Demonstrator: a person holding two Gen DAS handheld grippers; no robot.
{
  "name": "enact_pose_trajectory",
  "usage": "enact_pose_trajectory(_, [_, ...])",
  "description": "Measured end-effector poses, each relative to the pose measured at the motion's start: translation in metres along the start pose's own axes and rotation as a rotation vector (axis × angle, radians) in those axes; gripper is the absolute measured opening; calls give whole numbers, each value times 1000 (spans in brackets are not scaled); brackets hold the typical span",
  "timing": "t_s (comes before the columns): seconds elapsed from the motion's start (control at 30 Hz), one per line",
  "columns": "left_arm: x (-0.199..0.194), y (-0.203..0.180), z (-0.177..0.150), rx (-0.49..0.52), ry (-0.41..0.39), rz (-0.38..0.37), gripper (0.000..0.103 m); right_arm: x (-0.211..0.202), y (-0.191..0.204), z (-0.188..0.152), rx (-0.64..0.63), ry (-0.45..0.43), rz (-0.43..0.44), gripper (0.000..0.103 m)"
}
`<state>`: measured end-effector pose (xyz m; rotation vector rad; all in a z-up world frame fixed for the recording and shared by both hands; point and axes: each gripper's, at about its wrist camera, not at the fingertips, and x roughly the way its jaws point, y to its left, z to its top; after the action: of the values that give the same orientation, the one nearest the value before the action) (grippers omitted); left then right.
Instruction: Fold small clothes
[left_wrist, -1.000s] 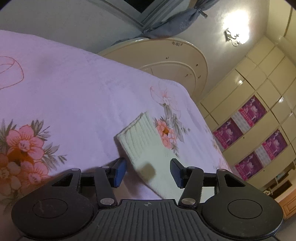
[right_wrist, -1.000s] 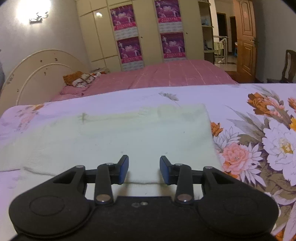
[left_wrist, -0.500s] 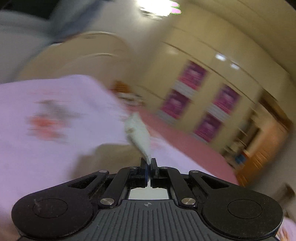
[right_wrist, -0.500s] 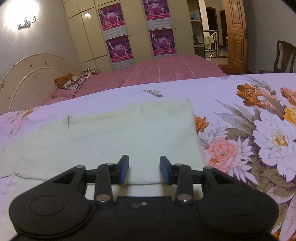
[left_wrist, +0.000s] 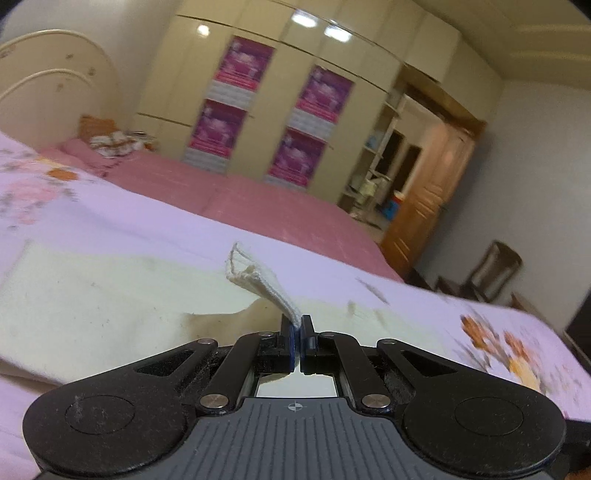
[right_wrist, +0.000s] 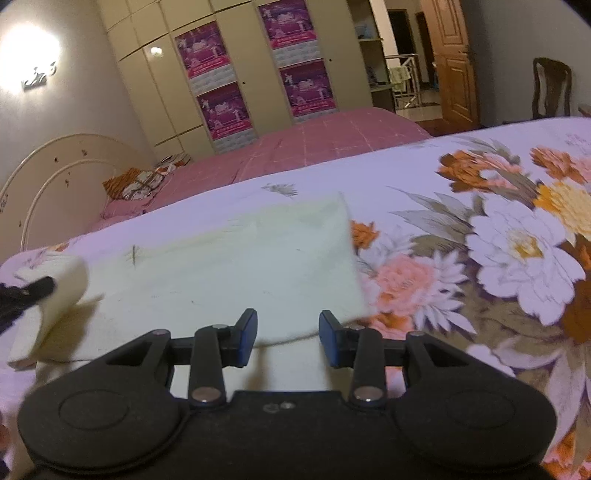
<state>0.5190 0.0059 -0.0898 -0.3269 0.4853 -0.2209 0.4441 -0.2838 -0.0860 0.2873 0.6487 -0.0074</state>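
No legible text, label, brand or number appears in either view. The purple posters (right_wrist: 221, 105) on the wardrobe doors (right_wrist: 159, 85) carry lettering (too blurred and too small to read). No other printed marking can be read.

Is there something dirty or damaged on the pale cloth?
Yes. The cloth has small dark marks left of its middle, and brownish stains near the corner held up by the left gripper. No tear is visible.
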Motion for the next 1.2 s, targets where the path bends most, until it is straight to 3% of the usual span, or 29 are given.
enact_pose_trajectory(0.2, [1,-53,-14,65,50,-36,2,-6,-15,0,38,-9,13,38])
enact_pose_trajectory(0.37, [15,-72,-22,129,101,-42,2,-9,-20,3,45,-12,38,39])
enact_pose_trajectory(0.5, [36,-81,-37,224,206,-73,3,-10,-23,3,53,-6,65,40])
enact_pose_trajectory(0.57, [32,-92,-44,309,202,-88,35,-10,-24,3,64,-3,76,41])
enact_pose_trajectory(0.63, [9,-94,-44,351,153,-77,37,-9,-24,4,75,3,89,42])
enact_pose_trajectory(0.73, [-33,-66,-34,320,90,18,37,0,-20,7,87,19,120,42])
enact_pose_trajectory(0.8, [-65,-25,-31,244,63,133,37,9,-14,8,93,39,153,42])
enact_pose_trajectory(0.93, [-103,49,-35,117,68,315,37,32,0,5,99,97,194,41])
enact_pose_trajectory(1.03, [-112,74,-34,58,61,352,37,44,16,1,72,103,205,39])
enact_pose_trajectory(1.1, [-113,79,-32,38,47,353,37,50,28,3,41,106,207,23])
enact_pose_trajectory(1.13, [-112,82,-31,27,46,350,37,53,33,5,26,113,208,7])
enact_pose_trajectory(1.2, [-107,83,-33,10,55,347,37,50,44,12,-8,81,202,7])
